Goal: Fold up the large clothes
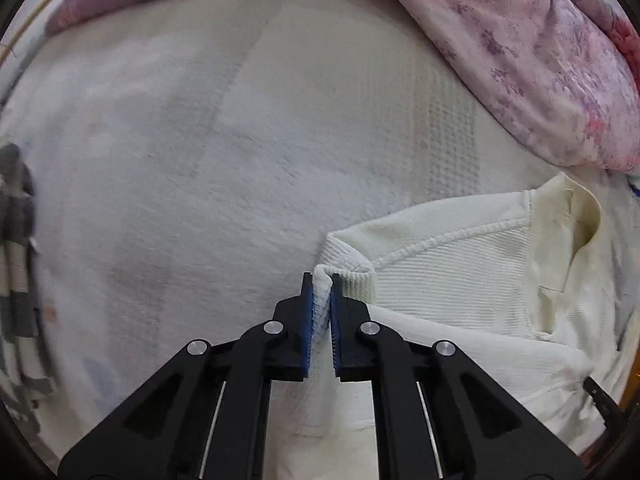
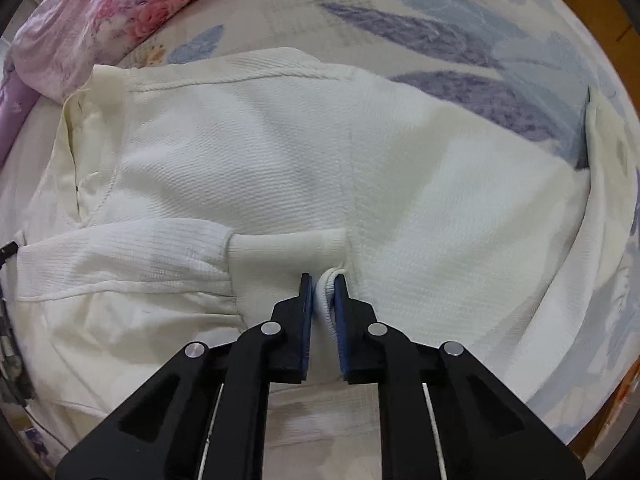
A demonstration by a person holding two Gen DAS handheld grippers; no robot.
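Jaws of the left gripper (image 1: 320,300) clamp a ribbed fold of the cream sweater (image 1: 460,280); the right gripper (image 2: 323,300) pinches its edge likewise. Sweater lies spread on the bed (image 2: 440,20), its body ahead of both grippers, so the fold likely goes forward.

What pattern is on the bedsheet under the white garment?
Large blue-grey leaf shapes on a pale bedsheet; clearest in the right wrist view.

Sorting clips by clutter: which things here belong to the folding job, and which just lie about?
Job: cream ribbed knit top, its fabric pinched in the left gripper and the right gripper.

Lying about: pink floral quilt, grey striped cloth, leaf-print bedsheet, white fleecy blanket.
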